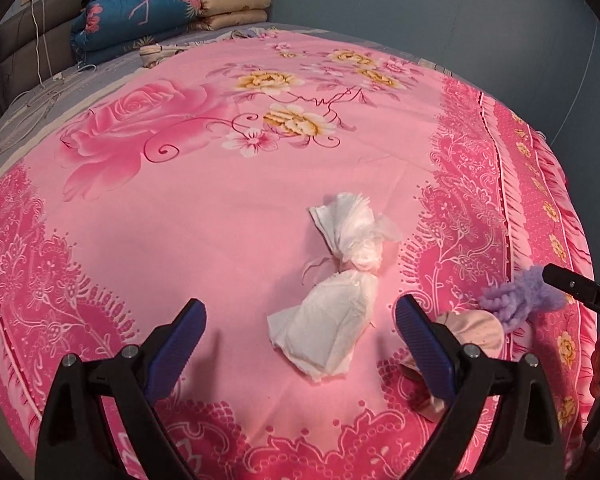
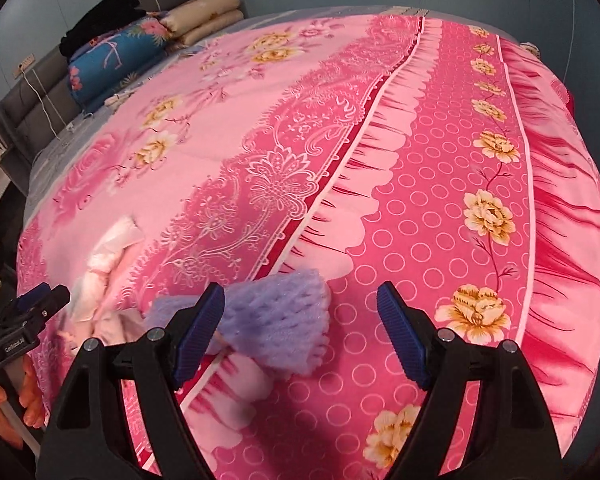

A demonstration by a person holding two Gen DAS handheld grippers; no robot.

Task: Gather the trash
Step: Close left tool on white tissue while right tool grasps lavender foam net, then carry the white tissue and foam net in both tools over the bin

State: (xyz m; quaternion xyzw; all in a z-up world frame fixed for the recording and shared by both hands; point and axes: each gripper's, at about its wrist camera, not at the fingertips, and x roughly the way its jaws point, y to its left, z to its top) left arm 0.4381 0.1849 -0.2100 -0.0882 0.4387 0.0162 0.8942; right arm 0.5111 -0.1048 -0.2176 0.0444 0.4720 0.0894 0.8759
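Nothing collected yet, by look of it. Twisted white tissue (image 1: 342, 280), purple foam net (image 2: 278, 320) and pinkish scrap (image 1: 474, 330) all lie loose on bed (image 1: 204, 216), near its front edge. Left gripper (image 1: 300, 320) open above tissue, empty. Right gripper (image 2: 300, 320) open, empty, foam net just beside its left finger. No bin visible.

bed: pink floral bedspread (image 1: 180, 216) on top | centre: crumpled white tissue wad (image 1: 332, 320) on it, second white tissue wad (image 1: 356, 232) just behind | right: lilac foam fruit net (image 1: 516, 300), pale pink cloth piece (image 1: 472, 328) beside it | far end: folded quilts stack (image 1: 160, 12) at headboard
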